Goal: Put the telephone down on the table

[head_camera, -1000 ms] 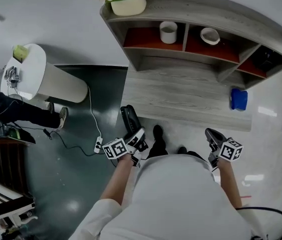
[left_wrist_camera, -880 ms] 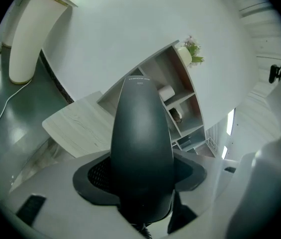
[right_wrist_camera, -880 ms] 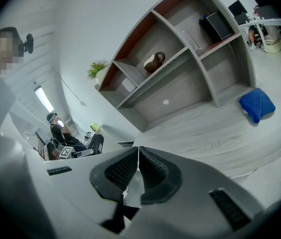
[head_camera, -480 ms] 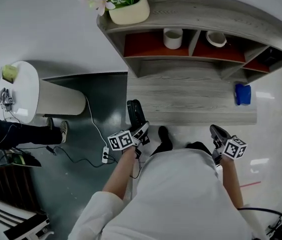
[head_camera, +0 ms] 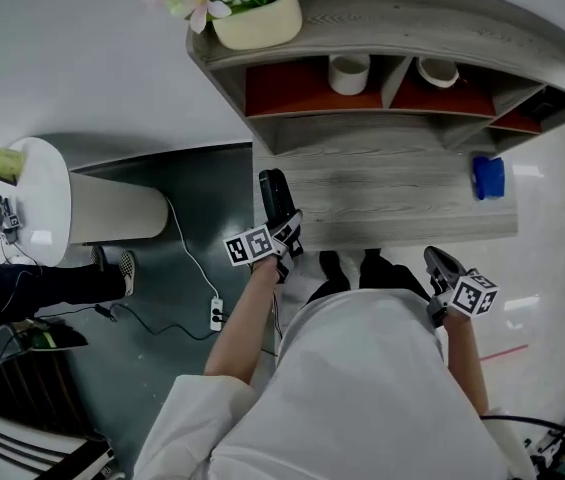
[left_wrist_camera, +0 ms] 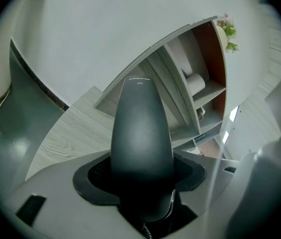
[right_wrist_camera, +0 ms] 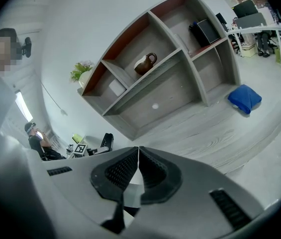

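Note:
A black telephone handset [left_wrist_camera: 141, 128] stands clamped between the jaws of my left gripper [left_wrist_camera: 141, 183], its rounded end pointing toward the shelf unit. In the head view the telephone [head_camera: 274, 196] juts from the left gripper [head_camera: 280, 230] over the left end of the grey wooden table [head_camera: 392, 203]. My right gripper [head_camera: 440, 266] hangs at the right, just short of the table's near edge. Its jaws [right_wrist_camera: 138, 169] are pressed together with nothing between them.
A grey shelf unit [head_camera: 392, 58] with red-backed compartments rises behind the table, holding a white cup [head_camera: 349, 72] and a bowl [head_camera: 438, 70]. A flower pot [head_camera: 252, 13] sits on top. A blue cloth [head_camera: 488, 177] lies at the table's right end. A white round table [head_camera: 32, 203] stands left.
I have stepped closer to the table. My left gripper has carried the telephone forward, from over the floor to over the table's left end. The right gripper has barely shifted.

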`<state>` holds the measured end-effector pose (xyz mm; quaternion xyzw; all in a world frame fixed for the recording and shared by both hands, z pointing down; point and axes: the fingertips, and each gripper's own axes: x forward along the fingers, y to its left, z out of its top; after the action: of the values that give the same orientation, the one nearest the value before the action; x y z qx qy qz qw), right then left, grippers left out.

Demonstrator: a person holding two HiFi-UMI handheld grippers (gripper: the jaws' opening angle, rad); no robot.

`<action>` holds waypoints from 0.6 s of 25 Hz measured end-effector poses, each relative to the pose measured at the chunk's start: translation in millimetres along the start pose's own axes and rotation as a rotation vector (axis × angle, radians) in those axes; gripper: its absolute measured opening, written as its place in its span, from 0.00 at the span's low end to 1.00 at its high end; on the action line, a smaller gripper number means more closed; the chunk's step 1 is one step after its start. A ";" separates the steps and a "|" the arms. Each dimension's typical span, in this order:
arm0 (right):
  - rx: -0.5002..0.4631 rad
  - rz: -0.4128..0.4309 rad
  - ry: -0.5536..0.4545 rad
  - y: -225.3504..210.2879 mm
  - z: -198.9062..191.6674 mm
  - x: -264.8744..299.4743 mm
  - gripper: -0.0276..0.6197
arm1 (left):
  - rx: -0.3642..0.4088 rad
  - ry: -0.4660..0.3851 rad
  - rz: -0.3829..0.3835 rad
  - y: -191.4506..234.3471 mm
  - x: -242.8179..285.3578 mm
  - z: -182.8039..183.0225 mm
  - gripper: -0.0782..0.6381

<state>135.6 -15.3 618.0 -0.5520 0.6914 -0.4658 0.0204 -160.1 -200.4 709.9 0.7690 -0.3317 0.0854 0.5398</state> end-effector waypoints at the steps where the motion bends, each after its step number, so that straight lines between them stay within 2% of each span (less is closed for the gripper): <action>1: 0.003 -0.003 -0.004 -1.2 2.8 0.3 0.07 | 0.003 0.006 0.013 3.8 5.6 2.3 0.52; 8: -0.003 -0.008 0.026 -15.8 21.6 13.6 0.07 | 0.051 0.086 0.147 32.8 37.5 5.9 0.52; 15: -0.052 0.029 0.068 -12.9 57.4 48.2 0.07 | 0.101 0.161 0.279 62.5 66.2 18.2 0.52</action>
<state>157.6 -88.1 617.7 -0.5261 0.7115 -0.4656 -0.0107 -151.2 -256.5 783.3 0.7324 -0.3860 0.2375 0.5081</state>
